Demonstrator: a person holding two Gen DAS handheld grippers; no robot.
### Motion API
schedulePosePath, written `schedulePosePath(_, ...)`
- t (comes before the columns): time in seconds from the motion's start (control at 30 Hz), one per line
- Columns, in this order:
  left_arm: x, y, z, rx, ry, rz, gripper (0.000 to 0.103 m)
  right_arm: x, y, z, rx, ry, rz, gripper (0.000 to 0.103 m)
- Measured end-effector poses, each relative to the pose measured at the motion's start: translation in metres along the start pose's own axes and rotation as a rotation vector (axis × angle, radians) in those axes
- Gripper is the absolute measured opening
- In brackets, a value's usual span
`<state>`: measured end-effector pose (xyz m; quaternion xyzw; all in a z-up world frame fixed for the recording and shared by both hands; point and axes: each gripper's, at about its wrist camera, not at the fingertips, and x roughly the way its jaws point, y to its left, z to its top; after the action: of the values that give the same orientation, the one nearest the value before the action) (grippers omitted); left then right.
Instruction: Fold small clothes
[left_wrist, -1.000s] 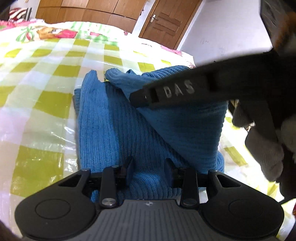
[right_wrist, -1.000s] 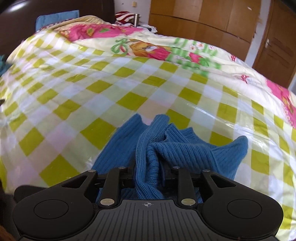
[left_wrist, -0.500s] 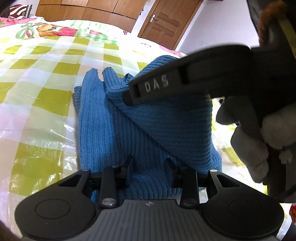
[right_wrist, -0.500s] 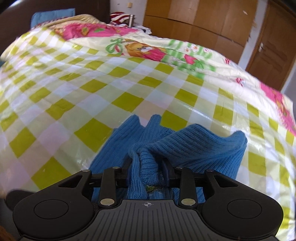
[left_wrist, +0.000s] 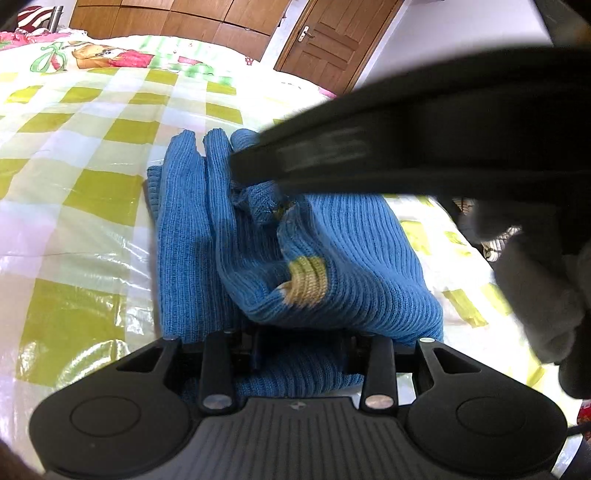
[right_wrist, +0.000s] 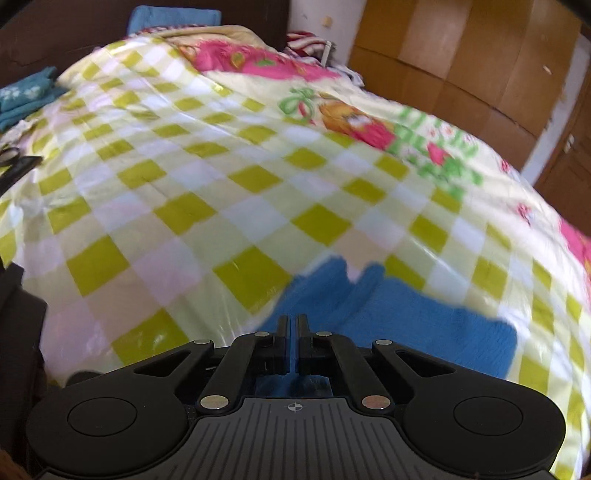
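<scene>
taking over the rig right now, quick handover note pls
Left tool: closed on the near edge of the blue knit garment, which lies on the checked bed cover.
Right tool: shut, nothing in it, over the garment's far part.
Done: one side is folded across the garment, but it lies bunched and rumpled.
Left: probably smooth that flap, finish the fold, then let go.

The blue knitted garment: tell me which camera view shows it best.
The left wrist view. There the blue knitted garment fills the centre, sharp enough to show its ribbing, folds and a yellow patch, though the right gripper crosses its top. The right wrist view shows only a blurred blue strip beyond its own shut gripper.
</scene>
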<state>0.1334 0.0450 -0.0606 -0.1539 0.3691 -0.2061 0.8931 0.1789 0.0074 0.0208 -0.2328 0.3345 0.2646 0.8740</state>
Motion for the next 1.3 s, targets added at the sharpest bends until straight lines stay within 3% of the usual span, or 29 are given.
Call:
schedulePosePath(0.13,-0.009,0.007,0.002,-0.058,-0.015,-0.041,0.05,-0.016,-0.027,-0.005,0.071,-0.005,-0.068,0.017)
schedulePosePath(0.27,-0.019,0.007,0.002,-0.071,-0.051,-0.046,0.05,-0.005,-0.069,-0.004,0.286,0.076,-0.032,0.032)
schedulePosePath(0.37,-0.022,0.002,-0.001,-0.057,-0.067,-0.041,0.05,0.005,-0.089,-0.005,0.435,0.085,-0.038,0.033)
schedulePosePath(0.47,-0.028,-0.003,-0.006,-0.038,-0.081,-0.031,0.05,0.01,-0.101,-0.011,0.566,0.105,0.023,0.033)
schedulePosePath(0.6,-0.035,-0.01,-0.005,-0.02,-0.118,-0.024,0.052,0.002,-0.094,-0.017,0.516,0.121,0.028,0.033)
schedulePosePath(0.7,-0.035,-0.012,-0.002,-0.062,-0.107,-0.046,0.055,-0.013,-0.086,-0.021,0.462,0.102,0.046,0.037)
schedulePosePath(0.8,-0.037,-0.01,0.001,-0.128,-0.099,-0.048,0.055,-0.015,-0.084,-0.017,0.381,0.087,-0.018,0.039)
schedulePosePath(0.93,-0.039,-0.011,0.002,-0.195,-0.107,0.011,0.056,-0.008,-0.11,-0.004,0.487,0.077,0.011,0.04)
schedulePosePath(1.0,-0.033,-0.014,0.003,-0.203,-0.093,0.033,0.057,-0.003,-0.113,0.004,0.497,0.069,0.019,0.045)
schedulePosePath(1.2,-0.024,-0.031,0.006,-0.198,-0.082,0.068,0.057,0.032,-0.1,0.024,0.453,0.162,0.041,0.052)
schedulePosePath(1.3,-0.023,-0.04,0.005,-0.126,-0.115,0.111,0.056,0.046,-0.097,0.03,0.432,0.228,0.027,0.052)
